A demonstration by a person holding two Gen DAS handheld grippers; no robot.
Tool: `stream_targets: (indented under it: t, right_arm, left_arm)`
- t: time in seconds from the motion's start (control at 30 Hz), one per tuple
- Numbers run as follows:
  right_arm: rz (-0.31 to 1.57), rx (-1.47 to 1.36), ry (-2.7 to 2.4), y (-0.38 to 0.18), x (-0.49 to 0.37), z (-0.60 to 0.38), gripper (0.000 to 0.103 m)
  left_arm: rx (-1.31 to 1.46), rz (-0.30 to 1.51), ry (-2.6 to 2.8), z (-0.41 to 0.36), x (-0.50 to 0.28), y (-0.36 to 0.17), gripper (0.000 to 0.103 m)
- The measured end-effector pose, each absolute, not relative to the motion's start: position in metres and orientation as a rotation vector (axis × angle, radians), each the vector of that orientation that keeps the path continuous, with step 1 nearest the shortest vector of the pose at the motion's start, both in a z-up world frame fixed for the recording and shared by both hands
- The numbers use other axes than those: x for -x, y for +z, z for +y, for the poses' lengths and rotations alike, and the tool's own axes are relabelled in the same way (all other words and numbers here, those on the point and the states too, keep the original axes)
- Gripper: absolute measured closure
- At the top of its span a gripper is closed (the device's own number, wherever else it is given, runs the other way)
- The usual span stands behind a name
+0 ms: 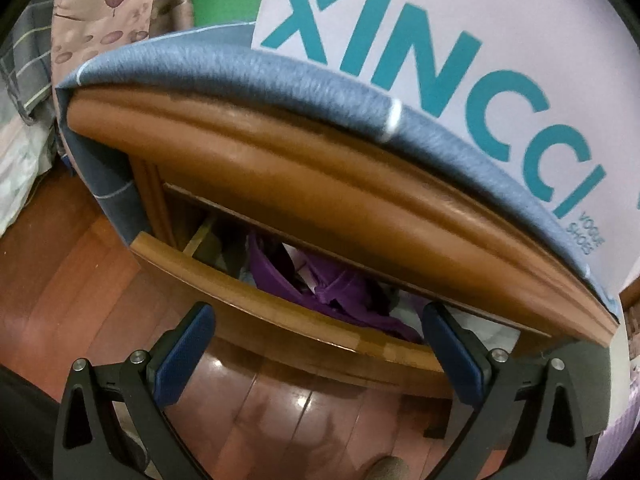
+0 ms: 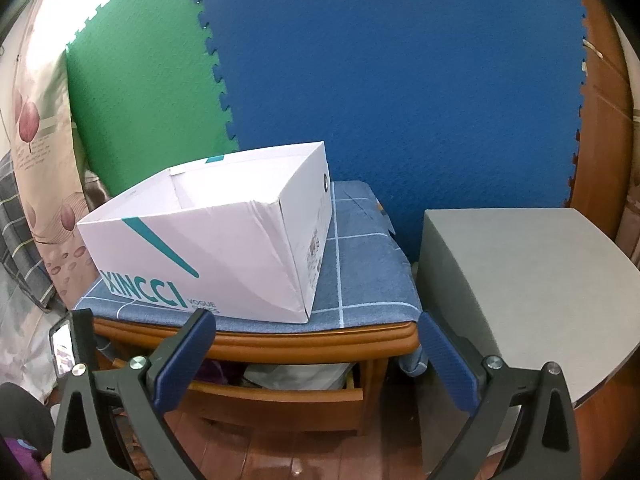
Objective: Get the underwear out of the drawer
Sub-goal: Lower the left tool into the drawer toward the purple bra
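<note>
Bedside cabinet (image 2: 256, 340), wooden, blue checked cloth (image 2: 360, 280) on top, carrying white XINCCI shoebox (image 2: 208, 248). Drawer (image 1: 280, 312) partly open; narrow gap under cabinet's overhanging top edge. Purple underwear (image 1: 320, 288) lies inside, just behind the drawer front. Left gripper (image 1: 316, 344): jaws spread, empty, before the drawer. Right gripper (image 2: 316, 356): jaws spread, empty, farther back. Advised: enter low, angled down, clear of the overhang.

Box (image 2: 208, 248) sat on cloth (image 2: 360, 264) atop nightstand (image 2: 312, 342); underwear (image 1: 328, 292) lay in drawer (image 1: 256, 300) below; stool (image 2: 532, 280) right.
</note>
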State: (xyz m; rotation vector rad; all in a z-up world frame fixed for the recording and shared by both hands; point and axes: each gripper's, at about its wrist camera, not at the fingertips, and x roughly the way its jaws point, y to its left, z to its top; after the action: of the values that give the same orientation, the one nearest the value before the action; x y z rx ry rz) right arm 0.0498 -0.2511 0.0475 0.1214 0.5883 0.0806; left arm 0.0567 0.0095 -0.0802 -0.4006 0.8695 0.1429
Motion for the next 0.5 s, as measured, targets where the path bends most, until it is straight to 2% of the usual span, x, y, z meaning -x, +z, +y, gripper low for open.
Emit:
stream_targets:
  t: [0.5]
  right_arm:
    - [0.61,-0.138,0.097,0.044,-0.055,-0.247,0.0]
  left_arm:
    - [0.469,0.911,0.216,0.018,-0.073,-0.102,0.001]
